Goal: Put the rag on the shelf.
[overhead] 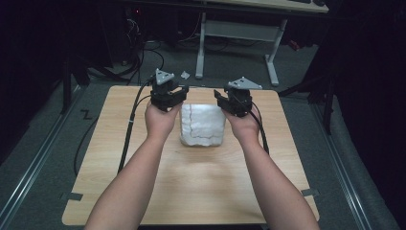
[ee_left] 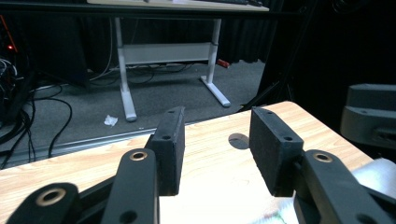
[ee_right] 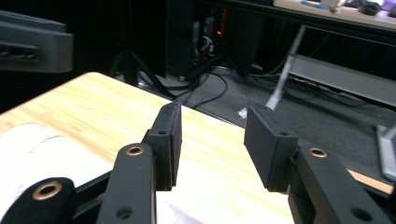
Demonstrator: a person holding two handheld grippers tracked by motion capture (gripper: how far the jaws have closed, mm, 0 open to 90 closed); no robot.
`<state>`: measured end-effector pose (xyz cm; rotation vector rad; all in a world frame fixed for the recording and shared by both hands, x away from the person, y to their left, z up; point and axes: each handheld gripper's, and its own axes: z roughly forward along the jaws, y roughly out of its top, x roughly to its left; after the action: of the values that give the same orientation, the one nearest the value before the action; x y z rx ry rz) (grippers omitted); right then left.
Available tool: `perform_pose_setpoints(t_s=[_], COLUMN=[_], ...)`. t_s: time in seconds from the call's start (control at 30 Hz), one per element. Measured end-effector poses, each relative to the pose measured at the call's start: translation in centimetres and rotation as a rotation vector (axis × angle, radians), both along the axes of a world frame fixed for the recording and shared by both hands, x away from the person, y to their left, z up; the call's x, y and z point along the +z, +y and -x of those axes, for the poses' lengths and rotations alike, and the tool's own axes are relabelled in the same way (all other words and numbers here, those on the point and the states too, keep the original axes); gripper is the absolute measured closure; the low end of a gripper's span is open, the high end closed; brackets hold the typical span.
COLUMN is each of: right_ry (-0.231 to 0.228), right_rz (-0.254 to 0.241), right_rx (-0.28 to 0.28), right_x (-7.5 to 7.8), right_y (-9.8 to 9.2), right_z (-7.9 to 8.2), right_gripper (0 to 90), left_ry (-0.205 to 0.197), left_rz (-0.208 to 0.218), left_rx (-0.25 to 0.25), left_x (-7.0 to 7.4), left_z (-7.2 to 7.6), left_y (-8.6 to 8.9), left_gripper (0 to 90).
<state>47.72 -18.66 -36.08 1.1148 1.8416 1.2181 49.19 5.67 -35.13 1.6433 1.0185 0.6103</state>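
Note:
A folded white cloth (overhead: 202, 124) with a thin red line on it lies flat on the wooden table (overhead: 201, 191), towards the far side. My left gripper (overhead: 168, 96) hovers at the cloth's far left corner and my right gripper (overhead: 233, 101) at its far right corner. In the left gripper view the left gripper (ee_left: 217, 149) stands open over bare wood, with the cloth's edge (ee_left: 280, 215) low at the right. In the right gripper view the right gripper (ee_right: 212, 144) is open too, and the cloth (ee_right: 42, 154) lies below and to its left. Nothing sits between either pair of pads.
Beyond the table's far edge is grey floor with a white-legged desk (overhead: 239, 33), black cables (overhead: 139, 52) and a crumpled paper scrap (overhead: 185, 74). The person's forearms reach in over the near half of the table.

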Motion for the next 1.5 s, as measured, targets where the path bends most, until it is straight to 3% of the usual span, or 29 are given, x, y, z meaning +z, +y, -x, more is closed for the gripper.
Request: perform_pose_setpoints(t_s=[0.13,0.17,0.33,0.8,1.0,1.13,1.17,1.23,1.37,1.43,1.5], right_ry=[-0.006,-0.011,-0.02,-0.038,-0.027,-0.021,0.006,0.009,0.04,0.044,0.052], right_rz=[0.005,0.011,0.022,0.088,0.09,0.121,0.118,0.119,0.136,0.143,0.147], right_rx=[0.021,0.023,0.037,0.087,0.106,0.106,0.105,0.106,0.114,0.118,0.121], right_x=[0.0,0.0,-0.2,-2.0,-2.9,-4.0,-4.7,-5.1,-7.0,-7.9,-8.3], right_y=[-0.1,-0.2,-0.6,-0.9,-0.9,-0.8,-0.8,-0.9,-0.9,-0.9,-0.9], right_z=[1.5,1.9,3.4,7.4,8.4,9.0,9.1,9.3,10.1,10.6,10.8], right_gripper=[55.3,55.0,54.1,51.2,49.9,48.6,47.6,47.5,46.1,45.7,45.3], left_ry=[0.004,-0.015,-0.028,-0.015,0.014,0.043,0.049,0.067,0.1,0.139,0.158], left_rz=[0.006,-0.005,-0.002,-0.032,-0.057,-0.063,-0.064,-0.061,-0.099,-0.139,-0.153], left_rx=[-0.011,-0.026,-0.05,-0.105,-0.121,-0.134,-0.136,-0.148,-0.177,-0.188,-0.187], left_x=[0.2,0.3,0.1,-3.2,-5.2,-6.6,-6.9,-7.7,-9.8,-11.8,-12.6], left_z=[0.9,1.7,3.5,7.6,8.6,9.0,9.1,9.5,10.5,11.0,11.1], left_y=[0.6,0.9,1.6,3.3,3.7,3.8,3.8,3.9,3.7,3.9,4.1], left_gripper=[55.0,54.8,53.5,52.0,49.8,48.9,48.6,48.4,47.7,47.7,47.7])
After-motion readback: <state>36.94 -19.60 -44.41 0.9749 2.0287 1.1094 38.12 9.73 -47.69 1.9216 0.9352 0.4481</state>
